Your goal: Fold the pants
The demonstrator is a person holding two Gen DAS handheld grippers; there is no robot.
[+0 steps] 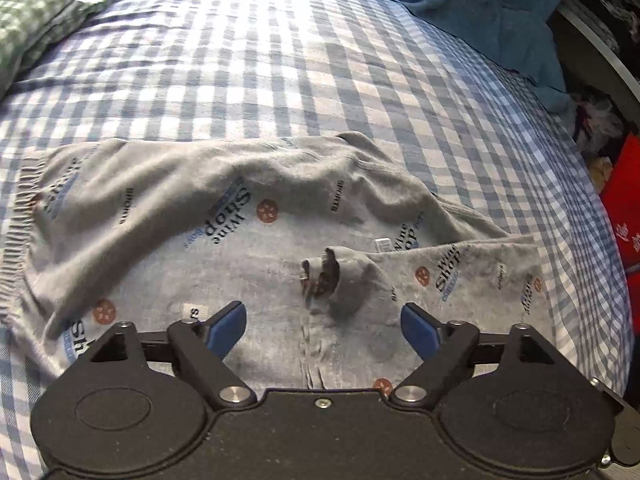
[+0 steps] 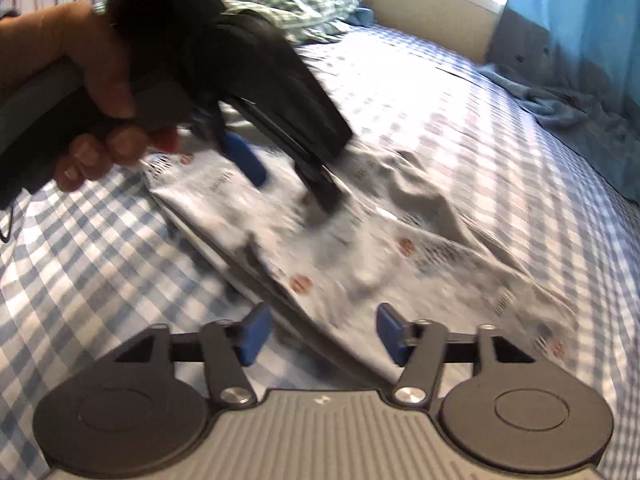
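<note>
Grey pants (image 1: 256,240) printed with dark lettering and brown dots lie crumpled across the blue-and-white checked bed sheet (image 1: 248,80). A ribbed cuff (image 1: 328,280) is bunched on top of them, just beyond my left gripper (image 1: 323,330). That gripper hovers open over the fabric with nothing between its blue pads (image 1: 226,328). In the right wrist view the pants (image 2: 360,248) are blurred. My right gripper (image 2: 324,334) stands open above their near edge, its jaws empty. A hand (image 2: 92,80) holds the left gripper (image 2: 288,184) low over the pants' far part.
A green checked pillow (image 1: 44,12) lies at the far left of the bed. A teal blanket (image 1: 500,8) is heaped at the far right. Past the bed's right edge stand a red box (image 1: 624,220) and clutter. A pale wall (image 2: 432,0) lies beyond the bed.
</note>
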